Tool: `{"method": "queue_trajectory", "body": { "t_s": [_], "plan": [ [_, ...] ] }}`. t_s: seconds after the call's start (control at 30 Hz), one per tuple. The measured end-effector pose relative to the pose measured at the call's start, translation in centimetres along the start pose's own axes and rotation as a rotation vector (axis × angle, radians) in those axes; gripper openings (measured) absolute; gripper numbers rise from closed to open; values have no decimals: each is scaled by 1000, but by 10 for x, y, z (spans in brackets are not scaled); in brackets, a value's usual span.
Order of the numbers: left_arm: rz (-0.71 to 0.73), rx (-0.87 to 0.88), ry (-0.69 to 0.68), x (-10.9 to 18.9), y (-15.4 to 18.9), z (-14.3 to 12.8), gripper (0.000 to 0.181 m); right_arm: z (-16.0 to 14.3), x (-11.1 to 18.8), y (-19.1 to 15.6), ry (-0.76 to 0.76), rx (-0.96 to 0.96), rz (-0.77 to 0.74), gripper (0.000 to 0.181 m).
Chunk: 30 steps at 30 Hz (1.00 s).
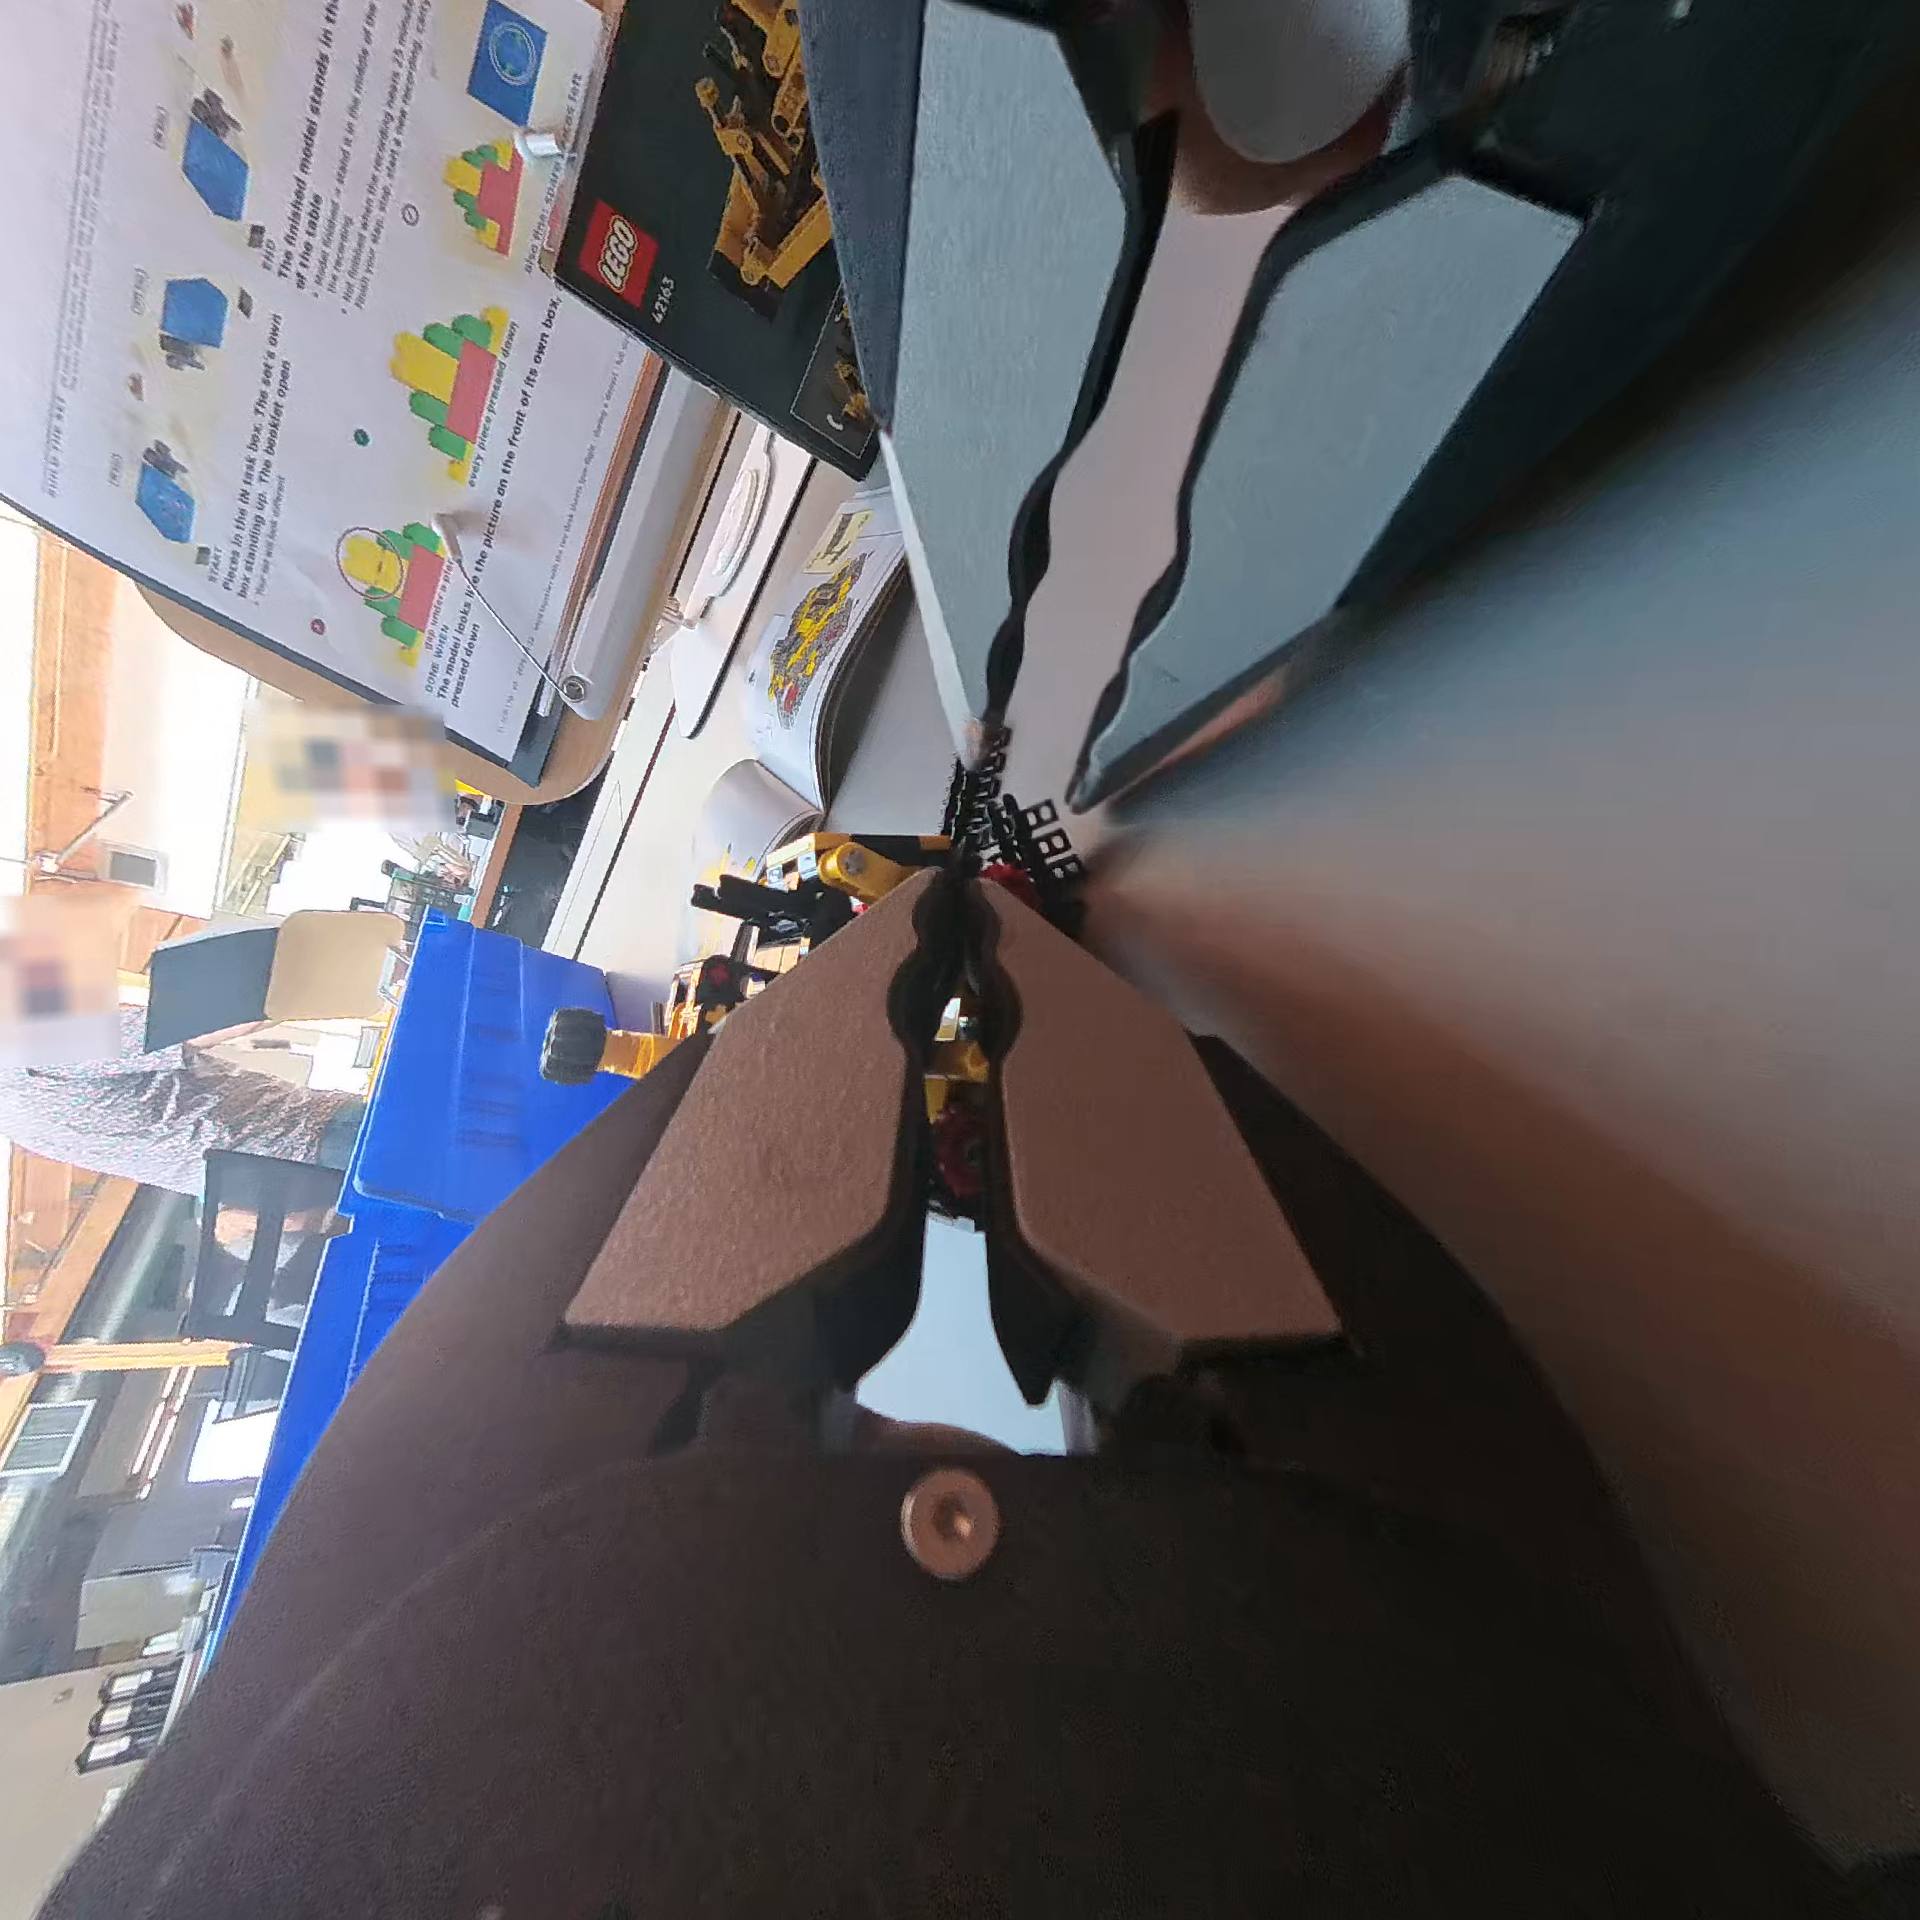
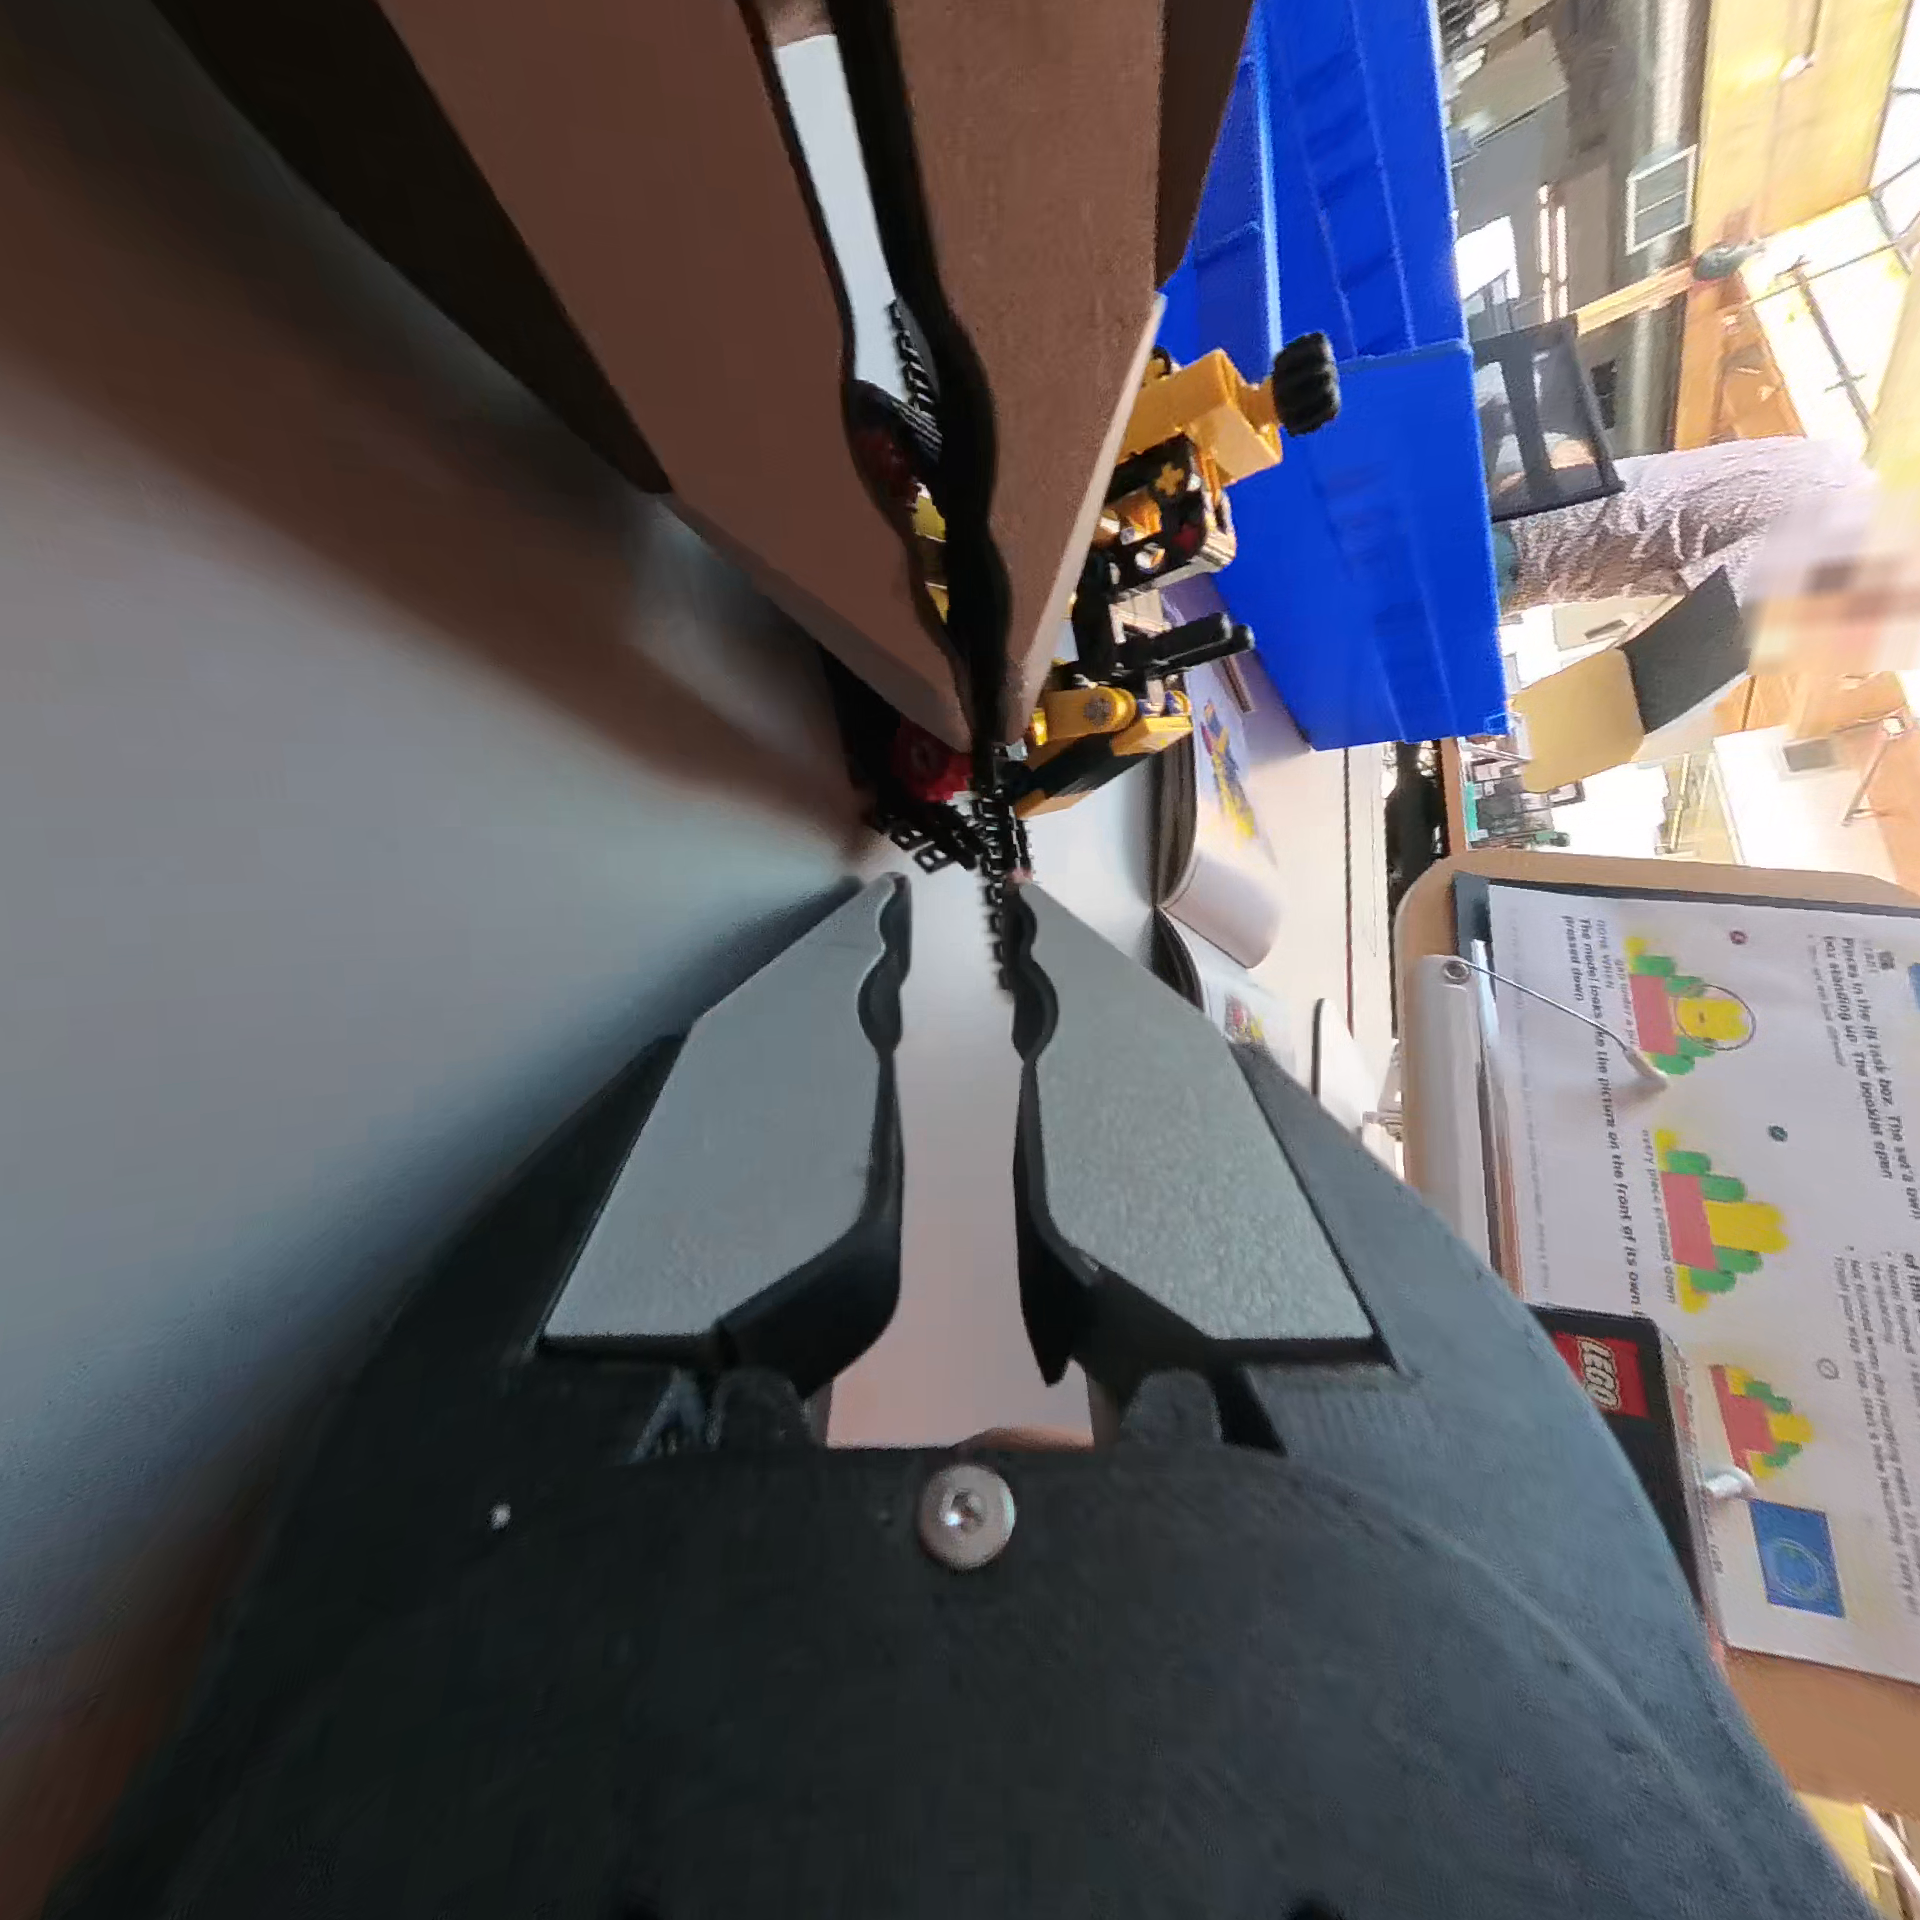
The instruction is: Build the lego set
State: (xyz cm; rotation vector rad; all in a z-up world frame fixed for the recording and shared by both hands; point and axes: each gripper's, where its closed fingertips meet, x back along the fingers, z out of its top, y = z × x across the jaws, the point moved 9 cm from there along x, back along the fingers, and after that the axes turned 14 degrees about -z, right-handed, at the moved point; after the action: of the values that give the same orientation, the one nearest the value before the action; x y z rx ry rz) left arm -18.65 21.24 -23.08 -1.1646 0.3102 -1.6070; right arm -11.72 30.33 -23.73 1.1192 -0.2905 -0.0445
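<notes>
1. Brown-faced left claw is closed to a thin slit on the yellow-and-black lego model; the model's yellow beams and a red gear show through the gap between its fingers.
2. Grey-faced right claw stands tip to tip with the left claw. Its jaws are parted by a narrow gap. A black track chain hangs from the model and runs along the inner edge of one finger; whether the jaws pinch it cannot be told, and it looks loose.
3. The chain's links bunch at the model's near end beside a second red gear, just where the two claws meet.
4. Step in hand, by judgement: fitting the track chain round the model's sprockets, the left claw steadying the model, the right claw handling the chain's free end.
5. Next move, by judgement: close the right claw on the end link, draw the chain taut over the sprocket teeth and bring its ends together. Too hard a pull could slip links already seated.
6. Outward on the bench: an open instruction booklet lies behind the model, a blue bin stands at the far edge, and the black set box leans beside a propped instruction sheet.
</notes>
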Motion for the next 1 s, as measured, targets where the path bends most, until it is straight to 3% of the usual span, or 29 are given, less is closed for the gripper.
{"method": "queue_trajectory", "body": {
  "t_s": [0.57,1.0],
  "plan": [
    [28,-42,-6,-1,2,-1,0,-3,0,15,25,-240,92,16],
    [40,-54,-11,-3,2,0,0,15,-2,8,69,-105,0,9]
  ]
}}
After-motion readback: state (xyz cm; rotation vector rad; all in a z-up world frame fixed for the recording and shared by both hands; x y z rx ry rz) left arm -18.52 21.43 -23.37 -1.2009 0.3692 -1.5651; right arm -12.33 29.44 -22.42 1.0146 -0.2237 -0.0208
